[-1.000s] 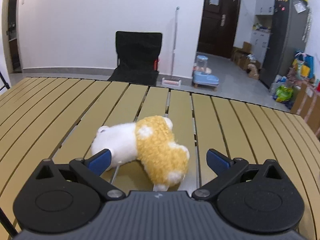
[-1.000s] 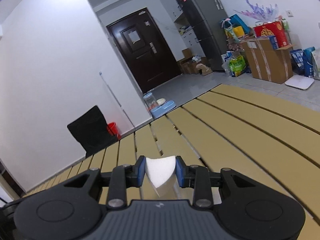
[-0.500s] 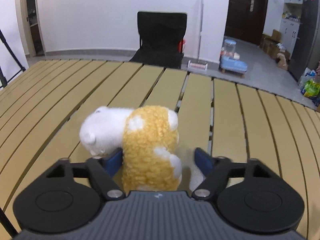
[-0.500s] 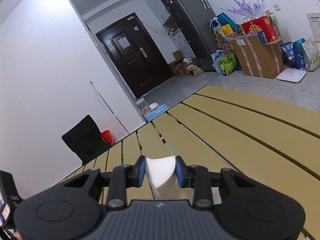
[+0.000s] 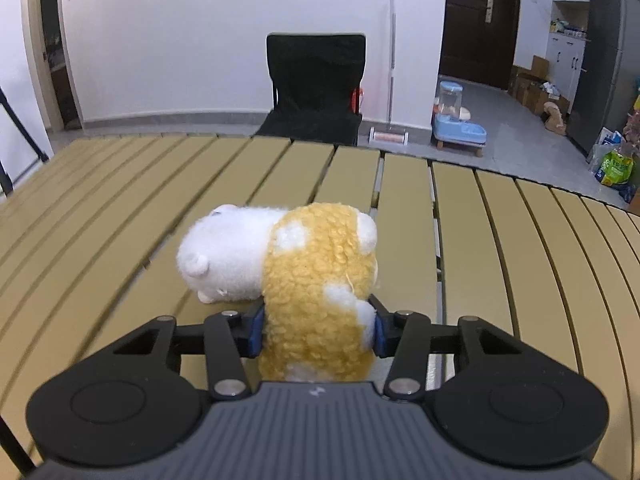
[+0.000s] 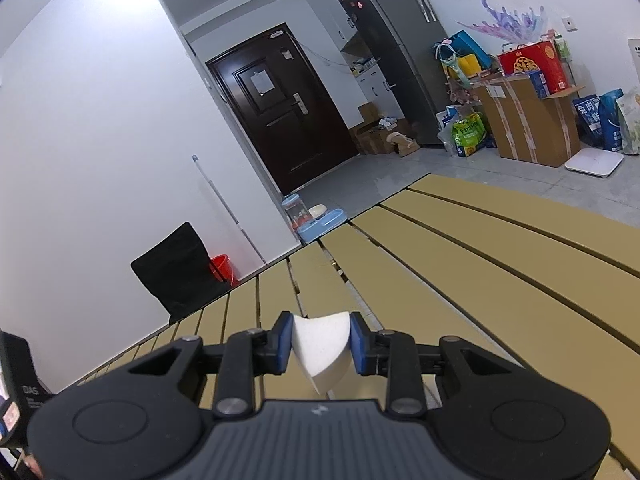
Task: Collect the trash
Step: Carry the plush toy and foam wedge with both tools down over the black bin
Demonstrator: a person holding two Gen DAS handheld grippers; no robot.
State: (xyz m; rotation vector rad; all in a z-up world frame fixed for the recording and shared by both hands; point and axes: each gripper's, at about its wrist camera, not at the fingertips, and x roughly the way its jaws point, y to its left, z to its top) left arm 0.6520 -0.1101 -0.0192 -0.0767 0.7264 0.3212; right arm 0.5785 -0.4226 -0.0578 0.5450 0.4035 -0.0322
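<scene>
Left gripper (image 5: 316,330) clenched on the plush (image 5: 308,276): blue fingers (image 5: 255,330) pinch the yellow rear end, white head sticking out front-left, low over or on the table (image 5: 500,248) — can't tell which. Grabbing the narrow soft end likely gives a squeeze that won't slip. Right gripper (image 6: 319,346) clamped on a white foam wedge (image 6: 322,346), held clear above the table, tip pointing down. Both full, so next step is probably carrying to a bin; none in view. Risk: the plush sagging out of the pinch.
</scene>
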